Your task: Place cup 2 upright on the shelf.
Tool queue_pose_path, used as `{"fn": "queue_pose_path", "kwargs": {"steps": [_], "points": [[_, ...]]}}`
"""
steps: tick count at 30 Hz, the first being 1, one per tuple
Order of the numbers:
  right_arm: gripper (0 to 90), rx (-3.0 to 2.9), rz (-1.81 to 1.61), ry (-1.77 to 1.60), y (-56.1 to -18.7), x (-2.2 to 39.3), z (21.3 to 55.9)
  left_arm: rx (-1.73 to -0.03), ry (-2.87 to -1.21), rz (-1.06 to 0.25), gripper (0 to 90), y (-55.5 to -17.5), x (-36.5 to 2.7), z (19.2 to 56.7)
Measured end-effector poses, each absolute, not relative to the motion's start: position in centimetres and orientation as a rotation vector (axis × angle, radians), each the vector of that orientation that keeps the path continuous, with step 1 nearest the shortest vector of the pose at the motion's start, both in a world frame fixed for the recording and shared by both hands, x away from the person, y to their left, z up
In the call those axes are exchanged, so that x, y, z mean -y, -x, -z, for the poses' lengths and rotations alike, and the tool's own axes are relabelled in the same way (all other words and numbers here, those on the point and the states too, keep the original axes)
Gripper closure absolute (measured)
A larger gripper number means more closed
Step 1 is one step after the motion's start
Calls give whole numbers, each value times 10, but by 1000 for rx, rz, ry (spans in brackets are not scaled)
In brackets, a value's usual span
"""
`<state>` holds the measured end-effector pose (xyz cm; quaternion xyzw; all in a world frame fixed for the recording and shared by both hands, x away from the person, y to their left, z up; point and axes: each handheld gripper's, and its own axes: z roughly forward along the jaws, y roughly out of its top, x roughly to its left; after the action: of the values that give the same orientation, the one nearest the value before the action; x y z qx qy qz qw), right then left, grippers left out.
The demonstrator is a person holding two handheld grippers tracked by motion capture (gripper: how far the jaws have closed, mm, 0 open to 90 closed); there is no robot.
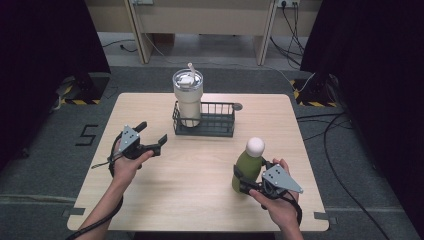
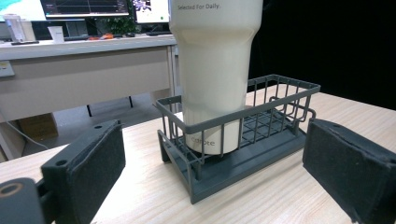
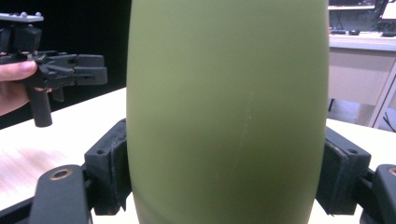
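An olive-green bottle (image 1: 248, 166) with a white round cap stands upright at the table's front right. My right gripper (image 1: 243, 181) is shut on its lower body, and in the right gripper view both pads press the bottle's (image 3: 224, 112) sides. Over the left half of the table my left gripper (image 1: 152, 132) is open with nothing between its jaws, pointing at the basket. A cream tumbler (image 1: 188, 97) with lid and straw stands in the left end of a dark wire basket (image 1: 220, 125). The left gripper view has the tumbler (image 2: 215, 70) and basket (image 2: 275, 100) just ahead of the pads (image 2: 98, 168).
The wooden table (image 1: 200, 170) has bare surface between the two hands and in front of the basket. The basket's right half holds nothing. Cables lie on the floor to the right of the table, and desks stand behind it.
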<state>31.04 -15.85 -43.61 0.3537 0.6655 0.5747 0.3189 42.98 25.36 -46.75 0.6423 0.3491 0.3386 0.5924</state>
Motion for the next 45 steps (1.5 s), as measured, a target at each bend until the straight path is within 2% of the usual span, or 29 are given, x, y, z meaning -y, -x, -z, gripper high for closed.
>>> {"fn": "queue_pose_path", "kwargs": {"steps": [45], "points": [[217,-1655,-1476,-979,-372,153,402,-828,-1479,-780,60,-427,-257,469]]}}
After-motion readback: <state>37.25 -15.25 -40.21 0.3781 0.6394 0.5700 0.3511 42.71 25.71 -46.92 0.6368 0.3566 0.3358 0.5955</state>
